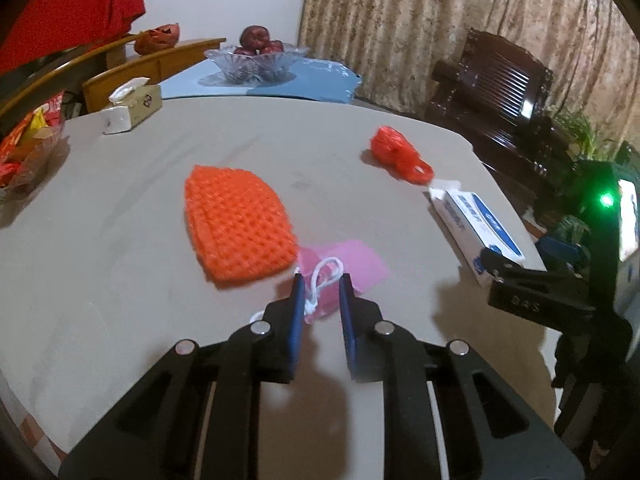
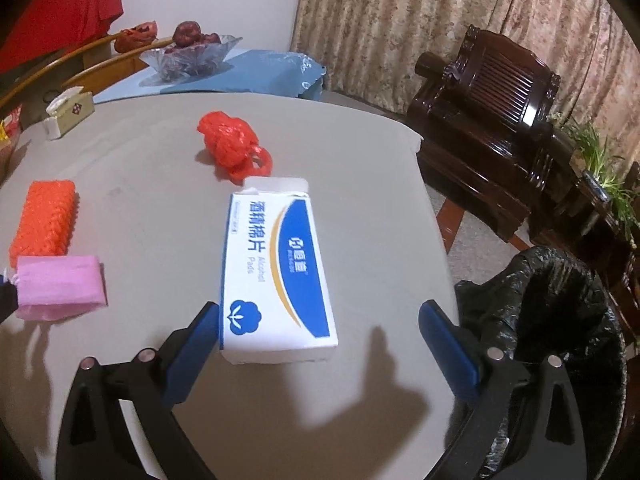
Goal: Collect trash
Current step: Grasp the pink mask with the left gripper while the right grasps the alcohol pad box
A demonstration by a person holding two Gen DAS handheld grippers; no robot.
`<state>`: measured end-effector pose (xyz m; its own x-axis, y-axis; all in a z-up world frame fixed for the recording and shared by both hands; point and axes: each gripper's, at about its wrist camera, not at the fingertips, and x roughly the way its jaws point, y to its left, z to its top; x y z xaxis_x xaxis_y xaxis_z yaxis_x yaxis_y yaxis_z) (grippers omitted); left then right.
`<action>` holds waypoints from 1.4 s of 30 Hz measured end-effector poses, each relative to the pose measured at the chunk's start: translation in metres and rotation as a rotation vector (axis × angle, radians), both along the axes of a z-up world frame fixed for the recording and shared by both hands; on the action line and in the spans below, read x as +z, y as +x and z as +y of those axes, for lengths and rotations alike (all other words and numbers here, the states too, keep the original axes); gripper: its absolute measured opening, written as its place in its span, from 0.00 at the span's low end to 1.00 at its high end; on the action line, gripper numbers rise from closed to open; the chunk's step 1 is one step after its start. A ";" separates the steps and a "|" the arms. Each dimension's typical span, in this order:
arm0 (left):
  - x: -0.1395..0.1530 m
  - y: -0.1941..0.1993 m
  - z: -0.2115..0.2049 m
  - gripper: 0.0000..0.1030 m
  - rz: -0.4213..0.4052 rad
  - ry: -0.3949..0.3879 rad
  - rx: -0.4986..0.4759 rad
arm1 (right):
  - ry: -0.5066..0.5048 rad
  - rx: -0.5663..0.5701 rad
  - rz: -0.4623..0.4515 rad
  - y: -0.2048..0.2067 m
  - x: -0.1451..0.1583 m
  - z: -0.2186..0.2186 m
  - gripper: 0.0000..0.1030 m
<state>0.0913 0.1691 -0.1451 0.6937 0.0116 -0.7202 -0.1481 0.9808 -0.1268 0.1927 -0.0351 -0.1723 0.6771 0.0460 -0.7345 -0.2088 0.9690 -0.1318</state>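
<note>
The left gripper (image 1: 322, 280) is closing narrowly on the white drawstring end of a small pink fabric pouch (image 1: 344, 266), which is lying on the near part of the round grey table (image 1: 120, 240). A flat orange foam mesh sleeve (image 1: 238, 222) is resting just to the far left of the pouch, touching it. The right gripper (image 2: 320, 316) is hovering with its jaws standing wide at either side of the near end of a white and blue cardboard box of alcohol pads (image 2: 276, 272); the left pad is just beside the box, the right pad well apart. A crumpled red plastic bag (image 2: 234, 148) is sitting just beyond the box's far flap. A bin lined with a black plastic bag (image 2: 560, 320) is standing off the table's right edge.
</note>
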 end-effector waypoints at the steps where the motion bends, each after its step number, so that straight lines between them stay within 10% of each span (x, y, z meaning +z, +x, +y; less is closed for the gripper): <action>1: 0.000 -0.001 -0.002 0.18 -0.002 0.003 -0.004 | 0.007 -0.002 0.002 0.001 0.000 -0.002 0.94; 9: -0.009 0.008 -0.004 0.48 0.007 0.026 -0.003 | 0.121 0.040 0.009 0.006 -0.001 -0.011 0.94; 13: -0.016 0.016 -0.008 0.48 0.036 0.015 -0.017 | 0.160 0.064 0.018 0.012 -0.004 -0.011 0.94; 16: -0.023 0.020 -0.014 0.38 0.058 0.014 -0.029 | 0.168 0.077 0.027 0.016 -0.006 -0.009 0.92; 21: -0.029 0.020 -0.020 0.12 0.074 0.010 -0.044 | 0.214 0.128 0.076 0.019 -0.010 -0.006 0.56; 42: 0.030 0.005 -0.049 0.04 -0.067 -0.008 -0.086 | 0.277 0.181 -0.048 -0.021 0.055 -0.031 0.55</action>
<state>0.0959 0.1200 -0.1151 0.7386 -0.0556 -0.6718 -0.0539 0.9885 -0.1411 0.1715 -0.0658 -0.1169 0.6735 0.3619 -0.6445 -0.3807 0.9172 0.1173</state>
